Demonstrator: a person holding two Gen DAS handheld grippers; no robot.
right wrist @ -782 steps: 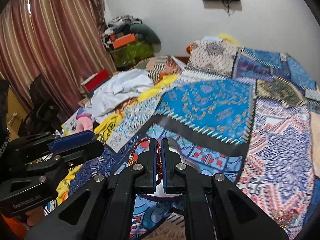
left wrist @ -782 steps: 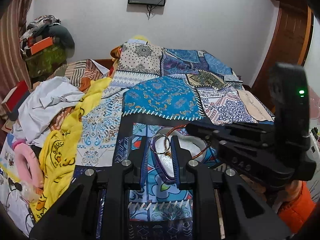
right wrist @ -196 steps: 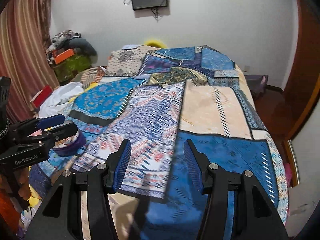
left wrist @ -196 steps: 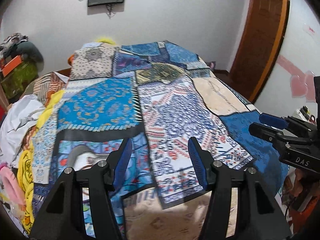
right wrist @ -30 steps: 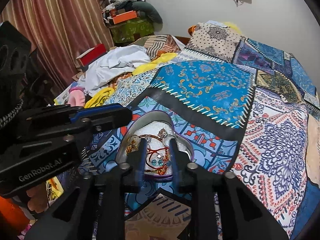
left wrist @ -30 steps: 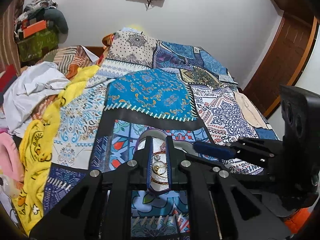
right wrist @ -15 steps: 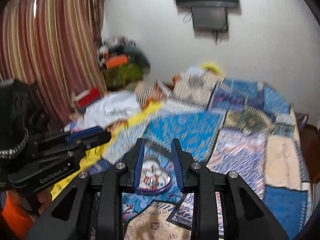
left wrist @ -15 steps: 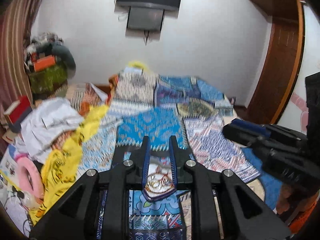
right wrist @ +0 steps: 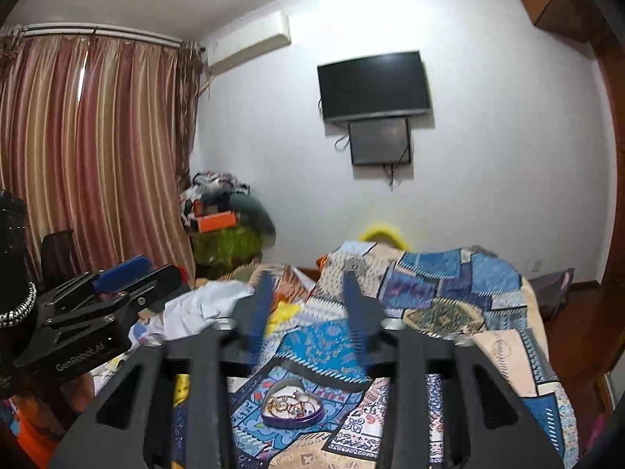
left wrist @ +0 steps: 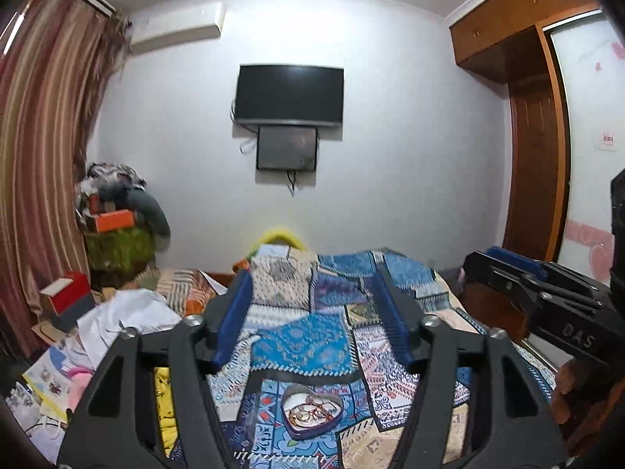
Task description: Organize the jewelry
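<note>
A purple heart-shaped box [left wrist: 312, 410] lies on the patchwork bedspread [left wrist: 308, 342], low in the left wrist view. It holds a tangle of gold and red bangles and chains [left wrist: 310, 414]. It also shows in the right wrist view [right wrist: 293, 402] with the jewelry [right wrist: 289, 403] inside. My left gripper [left wrist: 312, 320] is open and empty, raised well above the box. My right gripper [right wrist: 306, 312] is open and empty, also raised above it. Each gripper appears at the edge of the other's view.
The bed [right wrist: 449, 312] fills the middle of the room. White and yellow clothes [left wrist: 129, 320] lie on its left side. A pile of boxes and bags [left wrist: 113, 230] stands in the left corner by the curtain [right wrist: 97, 164]. A wooden wardrobe [left wrist: 535, 136] is at the right.
Both grippers have pulled up and back from the heart-shaped box and opened wide. The box now looks small and far below, with the jewelry left inside.
</note>
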